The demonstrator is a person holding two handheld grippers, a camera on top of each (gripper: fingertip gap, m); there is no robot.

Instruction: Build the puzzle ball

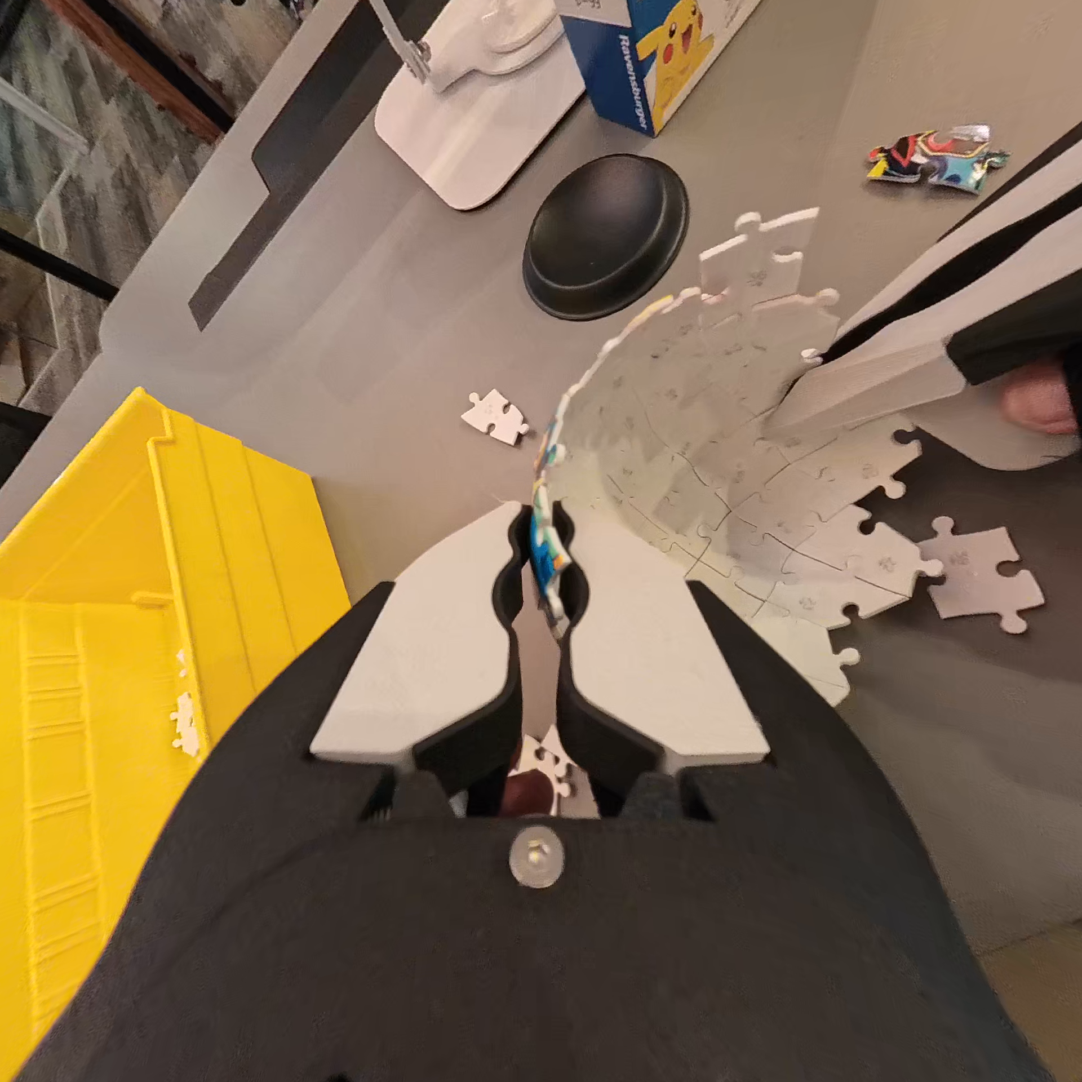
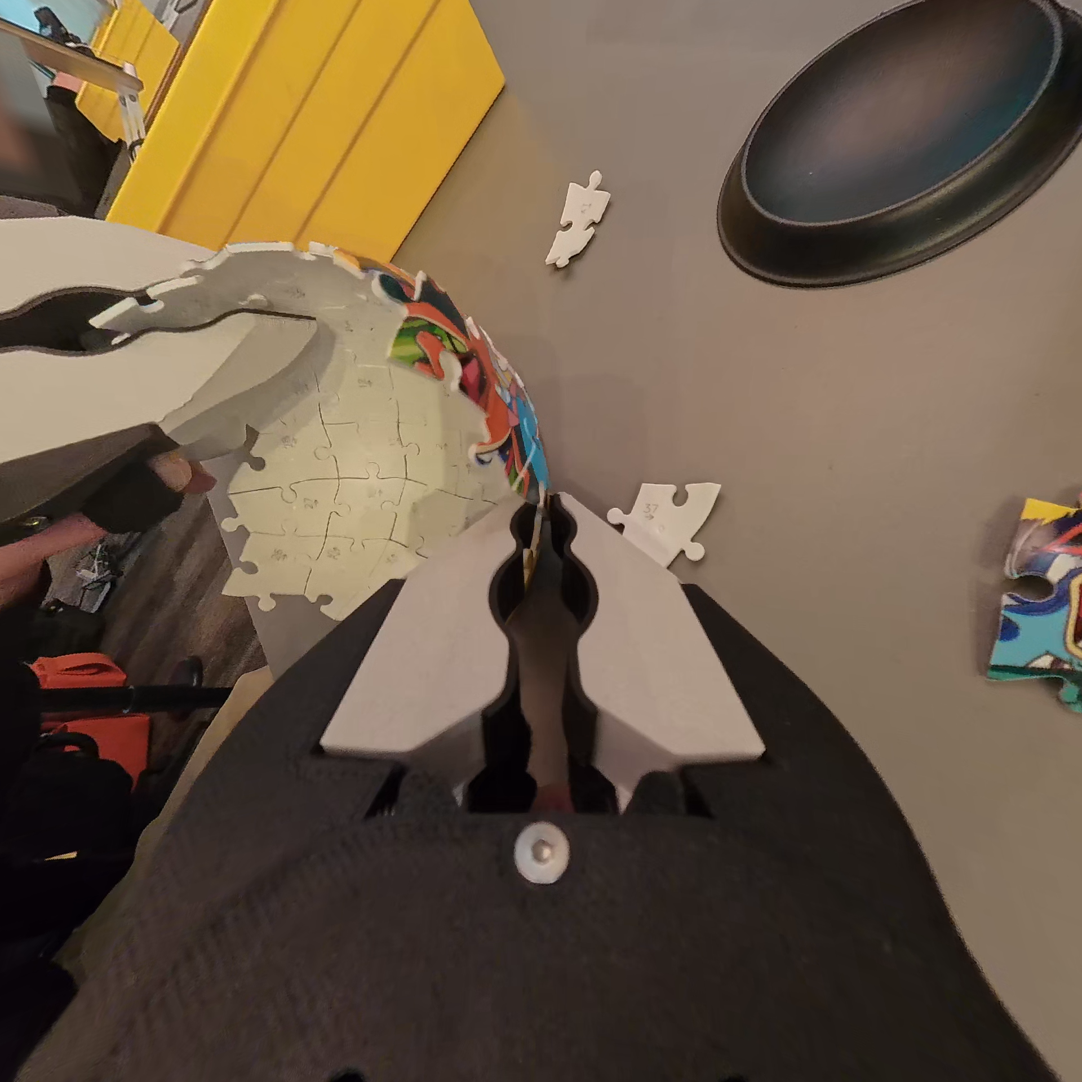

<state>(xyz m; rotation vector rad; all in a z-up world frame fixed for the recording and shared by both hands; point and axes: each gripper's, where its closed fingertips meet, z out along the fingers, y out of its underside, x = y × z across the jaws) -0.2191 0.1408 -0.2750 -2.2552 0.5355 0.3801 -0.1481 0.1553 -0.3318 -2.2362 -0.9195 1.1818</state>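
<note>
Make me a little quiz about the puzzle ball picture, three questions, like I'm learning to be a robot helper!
1. True or false: both grippers are clamped on the rim of the half-built puzzle ball.
2. Which thing sits on the grey table beyond the ball? A) a black dome-shaped stand B) a green cup C) a red book
3. Fill in: the big bin beside the left gripper is coloured ____.

Key
1. True. The left gripper pinches one edge and the right gripper pinches another.
2. A
3. yellow
</note>
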